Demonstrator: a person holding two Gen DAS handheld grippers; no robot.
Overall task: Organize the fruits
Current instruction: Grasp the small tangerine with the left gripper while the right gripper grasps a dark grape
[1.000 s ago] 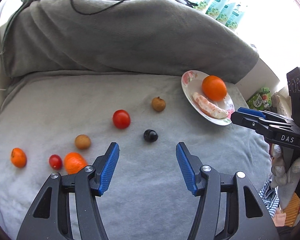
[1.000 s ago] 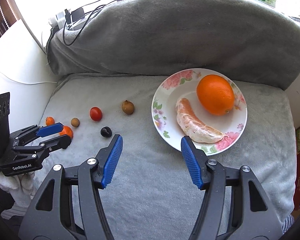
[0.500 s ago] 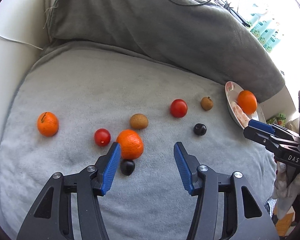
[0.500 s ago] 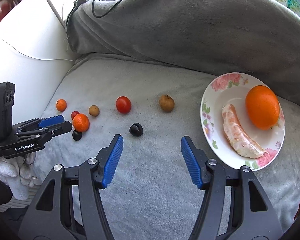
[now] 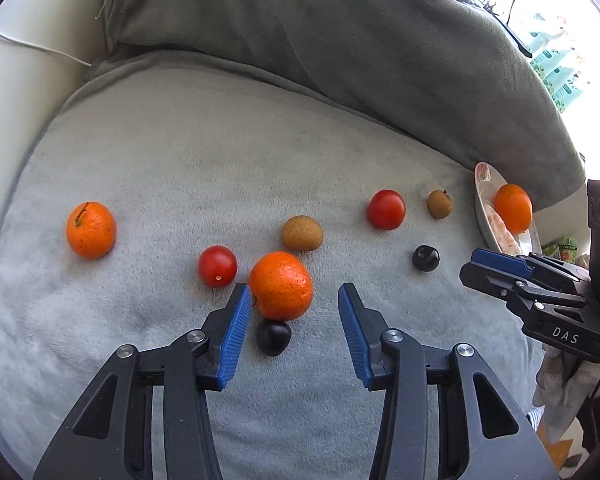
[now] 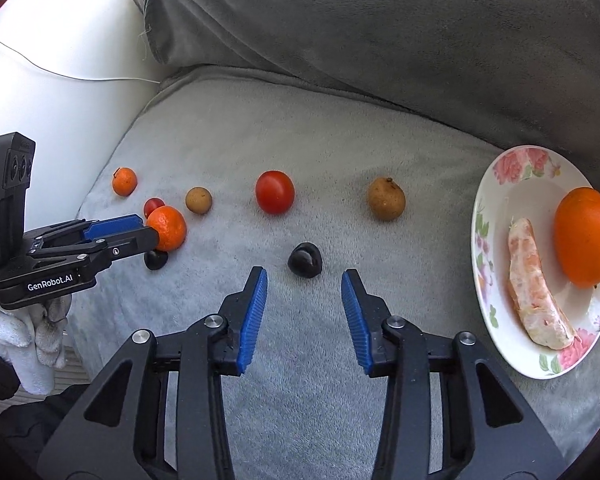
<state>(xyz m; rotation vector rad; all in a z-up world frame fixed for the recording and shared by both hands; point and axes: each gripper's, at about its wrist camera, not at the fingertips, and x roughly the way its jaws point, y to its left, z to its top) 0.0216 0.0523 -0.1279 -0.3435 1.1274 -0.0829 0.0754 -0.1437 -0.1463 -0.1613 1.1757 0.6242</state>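
two grippers were spread open over a grey blanket (image 5: 180, 152), neither clamped on anything. in the left wrist view, the left gripper (image 5: 292, 300) sat low in the frame with its blue fingers either side of a mandarin (image 5: 281, 285), the left pad just beside the fruit's skin; whether it touched could not be told. a dark plum (image 5: 273, 336) lay touching the mandarin's lower edge, between the fingers. left of the mandarin sat a small red tomato (image 5: 217, 266), and far left a second mandarin with a stalk (image 5: 91, 229). just above the central mandarin was a brown longan (image 5: 302, 233); further right, a larger tomato (image 5: 385, 209), another longan (image 5: 439, 203) and a second dark plum (image 5: 425, 257). at the right edge a floral plate (image 5: 485, 184) held an orange (image 5: 512, 208).

in the right wrist view, the right gripper (image 6: 304, 280) filled the lower centre, its open jaws just below that second plum (image 6: 305, 259). the plate (image 6: 500, 184) at the right edge carried the orange (image 6: 585, 237) and a peeled citrus piece (image 6: 534, 292). the left gripper (image 6: 140, 230) reached in from the left edge to the mandarin (image 6: 167, 227).
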